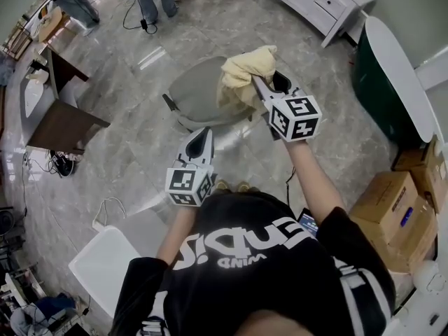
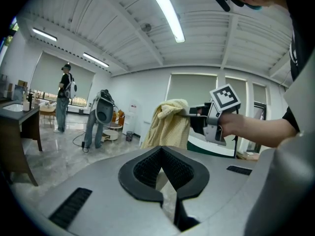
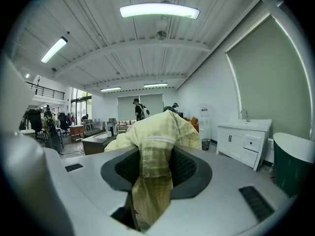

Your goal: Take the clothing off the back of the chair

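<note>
A pale yellow garment (image 1: 245, 68) hangs bunched from my right gripper (image 1: 257, 82), which is shut on a fold of it above the grey round chair (image 1: 192, 96). In the right gripper view the cloth (image 3: 156, 132) fills the gap between the dark pads (image 3: 189, 168) and spills over them. The left gripper view shows the garment (image 2: 165, 124) dangling in the air from the right gripper (image 2: 189, 113). My left gripper (image 1: 204, 133) hovers near the chair's front edge, lower than the right. Its jaws (image 2: 161, 150) meet at the tips with nothing between them.
A white cabinet (image 1: 318, 2) stands at the back right, and a dark green tub with a white rim (image 1: 392, 75) at the right. Cardboard boxes (image 1: 392, 208) sit lower right. A dark wooden desk (image 1: 59, 110) is at the left. People (image 2: 63, 97) stand farther off.
</note>
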`<action>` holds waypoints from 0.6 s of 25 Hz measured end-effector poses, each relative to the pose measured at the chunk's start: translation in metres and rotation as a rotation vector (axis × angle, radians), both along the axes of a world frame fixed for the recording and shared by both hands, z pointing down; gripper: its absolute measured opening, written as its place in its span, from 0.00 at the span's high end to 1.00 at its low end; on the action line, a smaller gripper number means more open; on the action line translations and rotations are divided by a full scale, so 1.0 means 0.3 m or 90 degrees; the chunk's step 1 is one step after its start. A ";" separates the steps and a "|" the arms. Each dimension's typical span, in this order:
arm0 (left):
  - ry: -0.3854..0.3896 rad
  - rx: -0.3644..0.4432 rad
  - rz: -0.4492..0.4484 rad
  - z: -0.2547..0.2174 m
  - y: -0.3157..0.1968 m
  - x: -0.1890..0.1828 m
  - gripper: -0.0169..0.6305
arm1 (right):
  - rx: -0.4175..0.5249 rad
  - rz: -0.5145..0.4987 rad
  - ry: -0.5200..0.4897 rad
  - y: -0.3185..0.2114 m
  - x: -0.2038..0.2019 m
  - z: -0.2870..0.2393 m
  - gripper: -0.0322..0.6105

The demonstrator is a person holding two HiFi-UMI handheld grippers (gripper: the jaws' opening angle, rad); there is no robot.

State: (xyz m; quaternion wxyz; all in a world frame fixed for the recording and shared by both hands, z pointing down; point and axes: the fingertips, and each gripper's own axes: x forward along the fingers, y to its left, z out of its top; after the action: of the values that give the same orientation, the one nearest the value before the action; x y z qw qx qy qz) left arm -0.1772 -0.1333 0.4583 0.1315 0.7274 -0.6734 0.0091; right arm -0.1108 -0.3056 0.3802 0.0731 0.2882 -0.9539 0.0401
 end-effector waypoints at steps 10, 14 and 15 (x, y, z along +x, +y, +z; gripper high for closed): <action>0.006 0.010 0.017 -0.009 -0.002 0.020 0.95 | 0.056 0.014 -0.030 0.003 0.063 -0.237 0.72; 0.010 0.012 0.034 -0.004 -0.010 0.044 0.95 | 0.067 0.027 -0.046 0.021 0.131 -0.309 0.72; 0.011 0.012 0.040 -0.004 -0.015 0.052 0.95 | 0.069 0.031 -0.051 0.026 0.149 -0.327 0.71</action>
State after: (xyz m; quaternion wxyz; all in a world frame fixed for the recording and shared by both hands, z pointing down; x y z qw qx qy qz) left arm -0.1617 -0.1377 0.4572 0.1302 0.7493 -0.6493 0.0010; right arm -0.0661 -0.2979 0.2820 0.0184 0.3127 -0.9497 0.0014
